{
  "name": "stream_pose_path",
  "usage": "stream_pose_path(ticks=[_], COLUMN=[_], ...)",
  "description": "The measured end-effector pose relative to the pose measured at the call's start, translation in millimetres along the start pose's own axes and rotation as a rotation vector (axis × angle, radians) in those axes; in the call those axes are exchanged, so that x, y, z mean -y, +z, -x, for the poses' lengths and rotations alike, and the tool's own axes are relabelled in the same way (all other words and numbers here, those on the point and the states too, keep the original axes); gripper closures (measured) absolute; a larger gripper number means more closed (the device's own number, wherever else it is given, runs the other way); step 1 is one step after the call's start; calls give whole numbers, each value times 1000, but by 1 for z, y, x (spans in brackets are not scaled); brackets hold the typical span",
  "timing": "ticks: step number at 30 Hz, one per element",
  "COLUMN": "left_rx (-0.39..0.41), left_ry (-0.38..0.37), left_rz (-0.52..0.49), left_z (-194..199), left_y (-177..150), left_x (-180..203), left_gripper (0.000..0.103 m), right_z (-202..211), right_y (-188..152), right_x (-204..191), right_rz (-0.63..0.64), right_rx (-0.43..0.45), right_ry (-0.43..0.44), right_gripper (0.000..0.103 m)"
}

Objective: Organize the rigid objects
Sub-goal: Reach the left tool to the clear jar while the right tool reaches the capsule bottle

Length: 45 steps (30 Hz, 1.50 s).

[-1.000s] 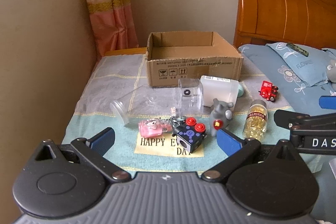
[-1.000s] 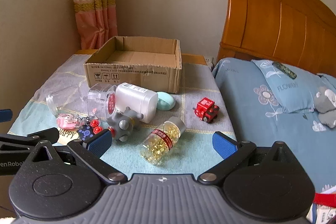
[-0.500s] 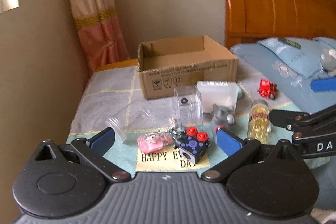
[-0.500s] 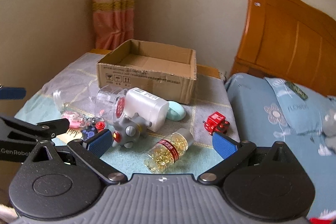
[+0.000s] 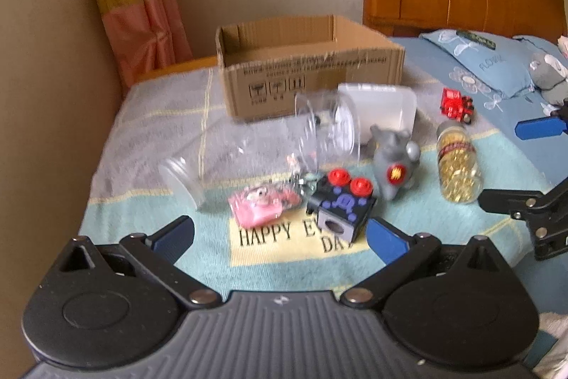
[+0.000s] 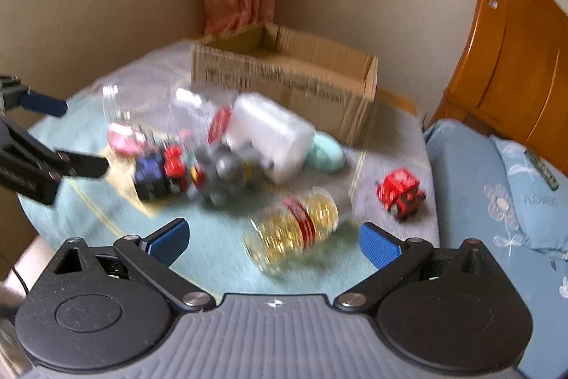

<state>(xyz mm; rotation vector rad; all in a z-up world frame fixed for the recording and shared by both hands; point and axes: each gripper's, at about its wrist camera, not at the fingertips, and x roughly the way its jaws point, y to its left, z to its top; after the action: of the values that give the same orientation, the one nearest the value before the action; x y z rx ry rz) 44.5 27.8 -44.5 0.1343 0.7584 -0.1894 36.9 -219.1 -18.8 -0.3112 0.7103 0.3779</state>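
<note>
While both grippers' jaws gape empty | lower-centre capsule bottle (image 6: 294, 226) lies sideways | could roll if nudged

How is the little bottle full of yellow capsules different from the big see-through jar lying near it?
The capsule bottle is packed with golden capsules and wears a red label band; the clear jar looks nearly empty. The capsule bottle is slimmer and shorter, the clear jar wider and longer. The capsule bottle lies apart, while the clear jar lies against the white container. Both are transparent and lie on their sides on the cloth.
</note>
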Motion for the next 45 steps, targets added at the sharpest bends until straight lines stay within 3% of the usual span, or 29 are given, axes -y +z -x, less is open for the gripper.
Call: stream_pose_path(ticks=[9,16,25,32,37,43,45], left_rx=[-104,-124,-109,-102,-105,-27,-26], left_ry=[-67,-95,-117,-121,-98,-143,-107], left_rz=[-10,8,-30,-32,37,134,182], left_z=[-34,-48,-52,-52,-47,-32,-35], left_y=[-15,-18,-18,-17,-16,5,16], left_x=[-1,-7,-8,-11,-27,-54,-62], left_gripper=[1,1,1,1,1,1,1], right_z=[-36,-52,-65,-76,-84,-88,-89], right_y=[-29,-29,-28,-17,-12,-9,-9], right_x=[29,42,54,62,63,61,60], right_rz=[-41,-47,45,124,130,124,119], right_rx=[-107,-127,-35,-32,-22,-10,-9], right_ry=[53,126,240,319,327,322,316], right_gripper=[0,0,0,0,0,0,0])
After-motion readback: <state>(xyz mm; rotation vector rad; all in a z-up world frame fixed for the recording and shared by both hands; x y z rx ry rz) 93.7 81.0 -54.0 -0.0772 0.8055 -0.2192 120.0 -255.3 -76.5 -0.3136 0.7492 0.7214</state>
